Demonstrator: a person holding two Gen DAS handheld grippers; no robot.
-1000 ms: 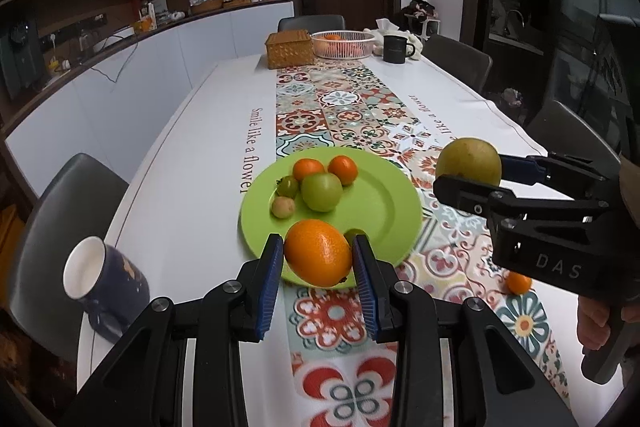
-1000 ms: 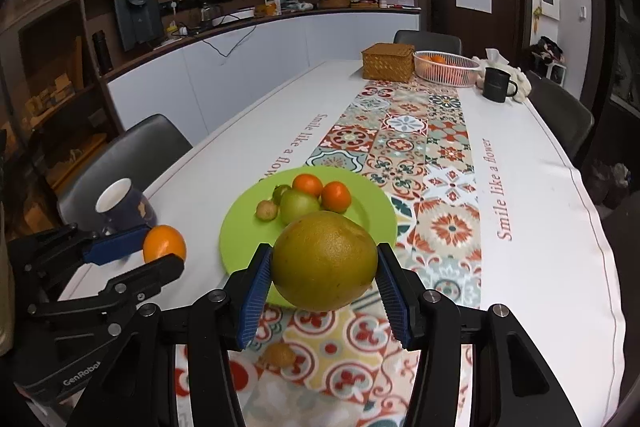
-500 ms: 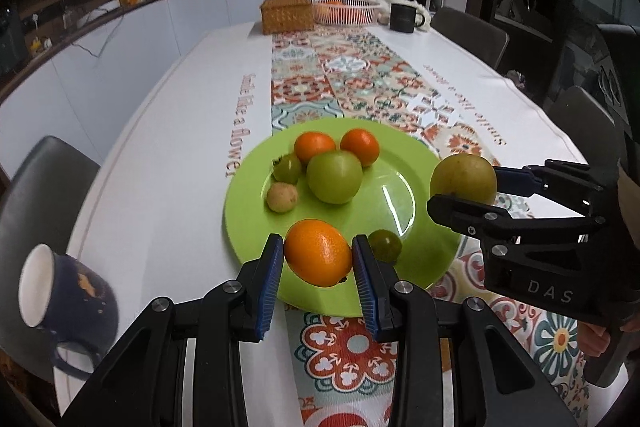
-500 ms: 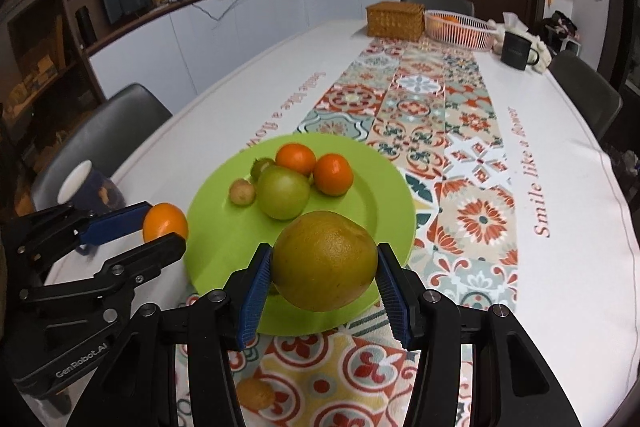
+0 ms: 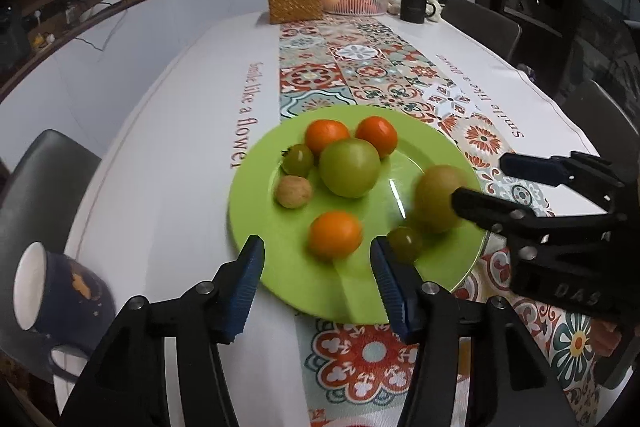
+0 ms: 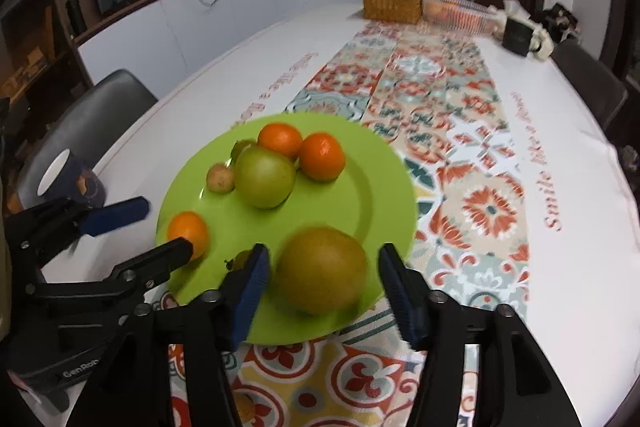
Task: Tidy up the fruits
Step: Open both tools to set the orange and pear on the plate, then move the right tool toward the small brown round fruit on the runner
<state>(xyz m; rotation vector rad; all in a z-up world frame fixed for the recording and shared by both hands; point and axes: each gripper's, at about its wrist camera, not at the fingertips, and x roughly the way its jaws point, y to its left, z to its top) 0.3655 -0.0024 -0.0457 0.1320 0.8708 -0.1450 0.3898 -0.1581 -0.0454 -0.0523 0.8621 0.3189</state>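
Left gripper (image 5: pixel 317 263): jaws spread wide, nothing held. Orange (image 5: pixel 335 234) lies on the green plate (image 5: pixel 264 227) just ahead of the gap, clear of both pads

Right gripper (image 6: pixel 324 281): jaws released, parted wider than the large yellow-green fruit (image 6: pixel 322 270), which rests on the plate's near edge between them, touching neither pad

Small green fruit (image 5: pixel 404 244) just beside the left gripper's right fingertip. Further ahead of both jaws: green apple (image 5: pixel 349 167), two tangerines (image 5: pixel 327 135), small brown fruit (image 5: pixel 294 191), clustered. Blue mug (image 5: pixel 60 285) well left of the left jaw
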